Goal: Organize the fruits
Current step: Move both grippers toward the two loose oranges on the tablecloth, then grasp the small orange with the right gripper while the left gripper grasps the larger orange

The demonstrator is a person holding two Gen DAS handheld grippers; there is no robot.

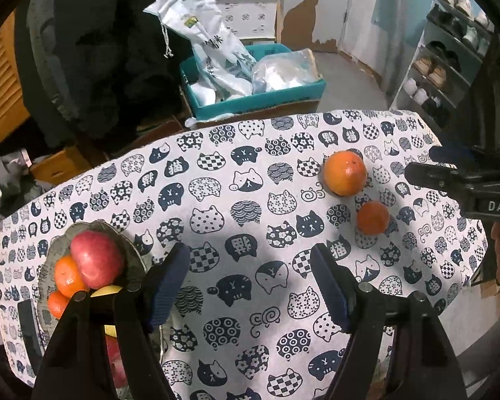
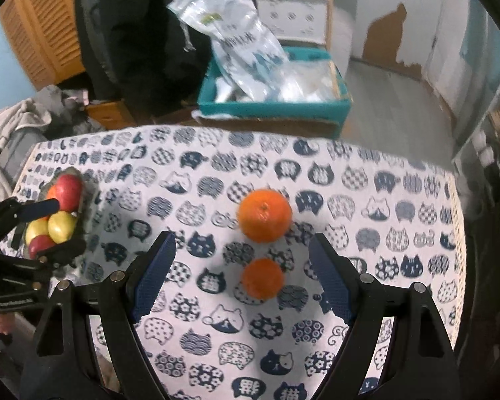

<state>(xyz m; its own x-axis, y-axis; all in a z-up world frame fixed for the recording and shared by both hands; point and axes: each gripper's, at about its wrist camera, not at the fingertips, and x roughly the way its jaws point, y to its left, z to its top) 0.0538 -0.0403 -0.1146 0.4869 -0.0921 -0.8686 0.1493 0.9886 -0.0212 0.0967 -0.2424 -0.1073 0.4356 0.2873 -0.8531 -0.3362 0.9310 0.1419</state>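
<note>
A large orange (image 2: 264, 215) and a small orange (image 2: 262, 277) lie on the cat-print tablecloth (image 2: 383, 206). My right gripper (image 2: 241, 275) is open, and the small orange sits between its blue fingers without touching them. In the left wrist view the large orange (image 1: 345, 173) and small orange (image 1: 372, 218) lie to the right. A grey plate (image 1: 130, 250) at the left holds a red apple (image 1: 96, 258), small oranges (image 1: 68, 276) and yellow fruit (image 2: 61, 226). My left gripper (image 1: 248, 283) is open and empty beside the plate.
A teal box (image 1: 260, 100) with plastic bags stands on the floor beyond the table's far edge. A shoe rack (image 1: 450, 60) stands at the right. Wooden boxes and clothes lie at the left. The right gripper's tip (image 1: 426, 170) shows near the oranges.
</note>
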